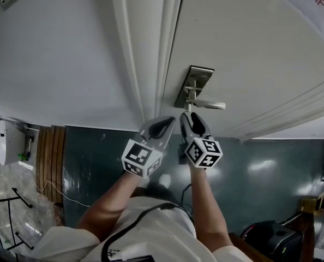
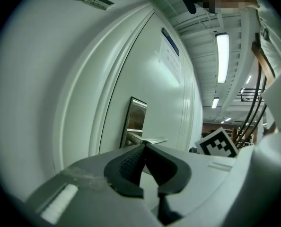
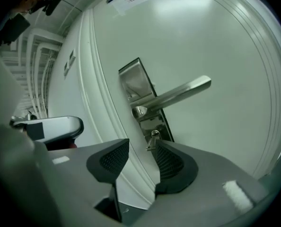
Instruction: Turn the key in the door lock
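Note:
A steel lock plate [image 1: 193, 86] with a lever handle [image 1: 208, 105] sits on the white door [image 1: 249, 48]. In the right gripper view a small key [image 3: 153, 140] stands in the keyhole below the handle [image 3: 178, 96]. My right gripper [image 3: 141, 143] is open, with the key just beyond its right fingertip [image 3: 165, 151] and nothing pressed between the pads. My left gripper [image 2: 144, 146] is shut on nothing and hangs short of the plate [image 2: 136, 119], to the left of the right gripper [image 1: 190, 118]. In the head view the key is hidden behind the grippers.
The door frame's white moulding [image 1: 145, 48] runs left of the plate, with plain wall [image 1: 53, 53] beyond it. A dark green floor [image 1: 271, 173] lies below. Clutter and a white appliance [image 1: 6, 141] stand at the far left.

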Demonstrator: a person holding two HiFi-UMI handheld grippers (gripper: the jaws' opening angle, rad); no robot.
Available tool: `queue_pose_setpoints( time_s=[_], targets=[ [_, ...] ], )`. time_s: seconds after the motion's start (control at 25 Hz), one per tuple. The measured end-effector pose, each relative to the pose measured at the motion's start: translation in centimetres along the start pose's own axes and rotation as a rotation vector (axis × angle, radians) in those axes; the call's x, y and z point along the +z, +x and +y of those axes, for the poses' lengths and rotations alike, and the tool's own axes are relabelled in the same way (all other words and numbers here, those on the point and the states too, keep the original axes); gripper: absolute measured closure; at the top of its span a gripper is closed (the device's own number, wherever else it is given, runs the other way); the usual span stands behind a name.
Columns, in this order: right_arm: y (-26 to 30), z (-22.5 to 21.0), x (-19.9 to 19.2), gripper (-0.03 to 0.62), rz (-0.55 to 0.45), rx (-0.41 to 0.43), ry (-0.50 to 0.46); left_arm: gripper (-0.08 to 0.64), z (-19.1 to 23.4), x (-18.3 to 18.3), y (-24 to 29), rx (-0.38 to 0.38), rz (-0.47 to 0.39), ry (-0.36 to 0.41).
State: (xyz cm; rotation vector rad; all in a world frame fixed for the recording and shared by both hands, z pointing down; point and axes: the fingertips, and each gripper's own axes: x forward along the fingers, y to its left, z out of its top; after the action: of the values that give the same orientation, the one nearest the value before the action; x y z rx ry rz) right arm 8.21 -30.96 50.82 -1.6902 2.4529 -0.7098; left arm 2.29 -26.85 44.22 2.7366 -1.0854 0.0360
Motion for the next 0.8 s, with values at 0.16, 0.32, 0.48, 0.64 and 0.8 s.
queue_pose_setpoints(
  time_s=[0.16,0.32,0.48,0.64,0.8],
  targets=[
    [1.2,-0.7,-0.3,0.407,-0.016,0.011,0.098,0.554,0.0,-0.6,0.5,-0.007,0.018,-0.001],
    [1.9,-1.5,-0.2,0.407,-0.057,0.029,0.253,0.554,0.4,-1.0,0.4,-0.004,0.032,0.000],
    [2.5,-1.5,0.0,0.407,-0.090,0.085,0.387,0.554,0.7,-1.0,0.3,-0.002,0.036,0.003],
    [2.5,-1.6,0.4,0.430,-0.133,0.119,0.505,0.554,1.0,-0.7,0.2,-0.002,0.031,0.005],
    [2.7,-2.4,0.2,0.463,-0.156,0.114,0.597,0.554,1.3,-0.7,0.1,-0.003,0.033,0.007]
  ],
)
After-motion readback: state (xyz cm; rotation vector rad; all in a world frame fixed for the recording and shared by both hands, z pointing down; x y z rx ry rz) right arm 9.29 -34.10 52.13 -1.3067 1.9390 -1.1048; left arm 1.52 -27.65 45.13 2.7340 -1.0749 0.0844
